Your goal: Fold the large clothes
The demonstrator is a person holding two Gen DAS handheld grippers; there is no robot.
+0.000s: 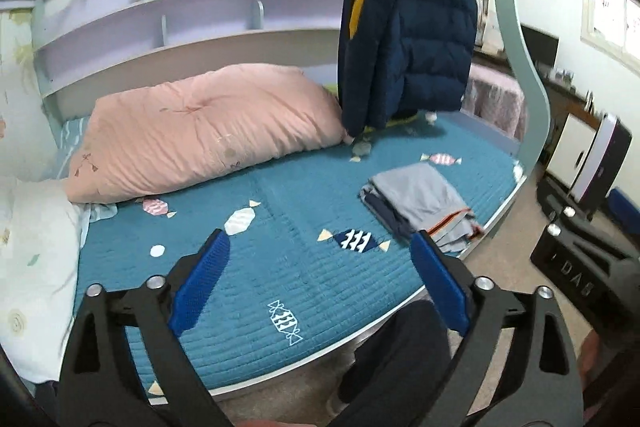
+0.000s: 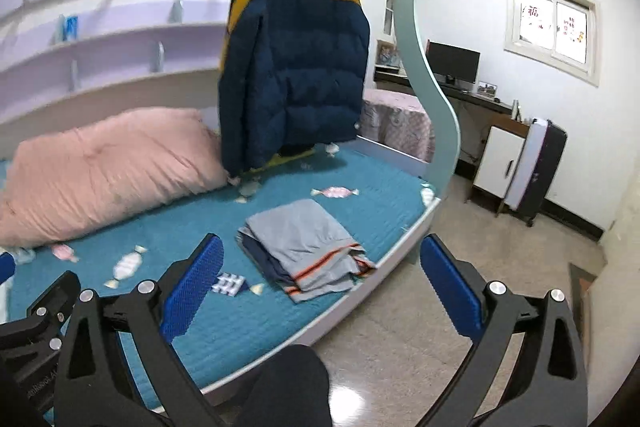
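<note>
Two tools are in your hands, and both stand spread wide with nothing between their blue pads. Your left tool (image 1: 320,281) hovers over the near part of the bed (image 1: 256,267), above the teal quilted cover with its candy shapes. Your right tool (image 2: 322,285) hangs over the bed's near edge, one finger above the cover and the other above the floor (image 2: 420,347).

The folded grey clothes (image 2: 308,247) lie on the cover near the bed's rounded edge, a flat stack with orange and dark stripes showing at the hem, clear of both tools. In the left wrist view the same stack (image 1: 424,205) sits just beyond your left tool's right-hand finger.

Farther back, a navy and mustard puffer jacket (image 2: 296,67) hangs from the upper bunk frame, its hem close above the cover. A large pink cushion (image 1: 200,131) lies along the back of the bed, beside the jacket. A dark suitcase (image 2: 540,171) stands by the white cabinet (image 2: 496,163).
</note>
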